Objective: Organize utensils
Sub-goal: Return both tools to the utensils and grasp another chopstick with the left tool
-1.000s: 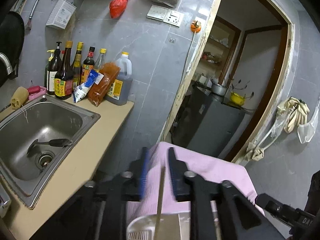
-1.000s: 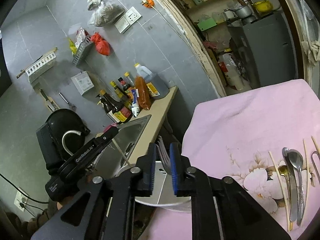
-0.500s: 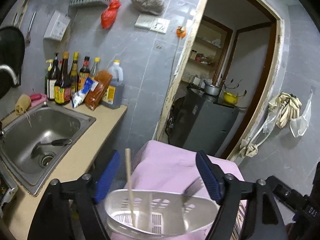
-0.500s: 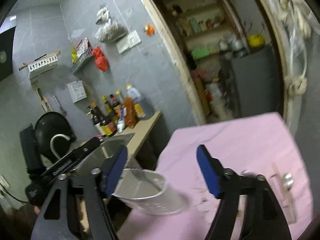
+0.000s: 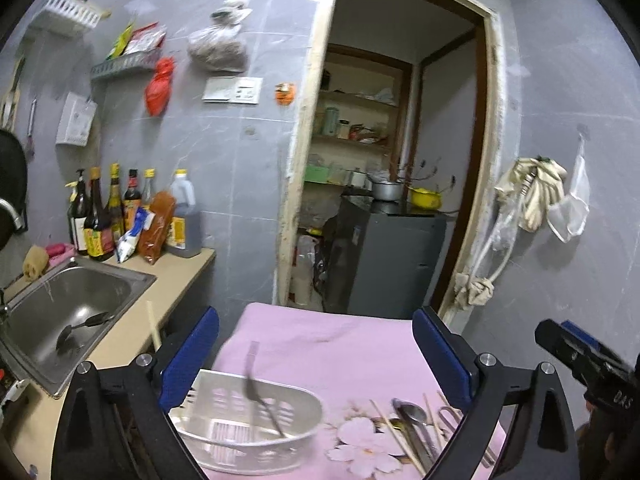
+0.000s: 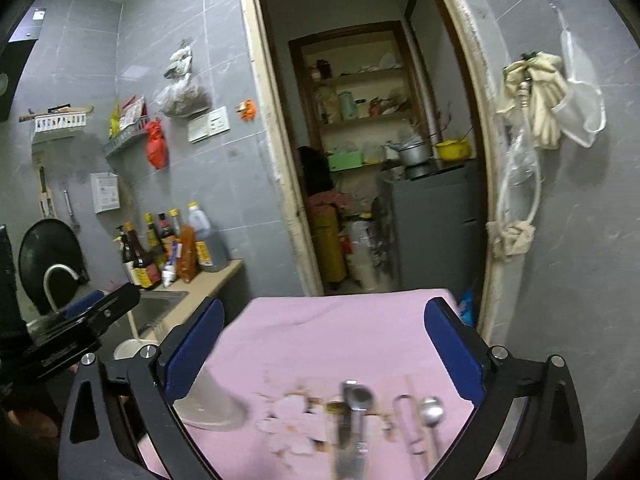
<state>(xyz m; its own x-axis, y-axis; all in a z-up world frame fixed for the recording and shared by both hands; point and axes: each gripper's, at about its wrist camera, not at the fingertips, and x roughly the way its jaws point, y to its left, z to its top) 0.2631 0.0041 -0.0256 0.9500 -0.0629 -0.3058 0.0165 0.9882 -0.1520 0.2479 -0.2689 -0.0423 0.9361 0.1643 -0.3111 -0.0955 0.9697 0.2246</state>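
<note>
A white slotted basket [image 5: 248,428] stands on the near left of the pink flowered cloth [image 5: 340,344]. A dark fork [image 5: 256,392] leans inside it, and a chopstick [image 5: 154,326] sticks up at its left end. My left gripper [image 5: 314,356] hangs above and behind the basket, its jaws opening wide with nothing between them. Spoons and chopsticks [image 5: 416,428] lie on the cloth to the right. My right gripper [image 6: 323,348] is also opening and empty, above the blurred spoons [image 6: 354,412] and the basket [image 6: 208,400].
A steel sink [image 5: 68,312] with a ladle sits in the counter at left, with sauce bottles [image 5: 116,212] behind it. Ahead is a grey tiled wall and a doorway [image 5: 380,200] with a dark cabinet. Cloths hang on the right wall [image 5: 536,192].
Both grippers went from shut, the left on a chopstick and the right on a fork over the basket, to wide open. Both utensils now sit in the basket, and both grippers drew back and up.
</note>
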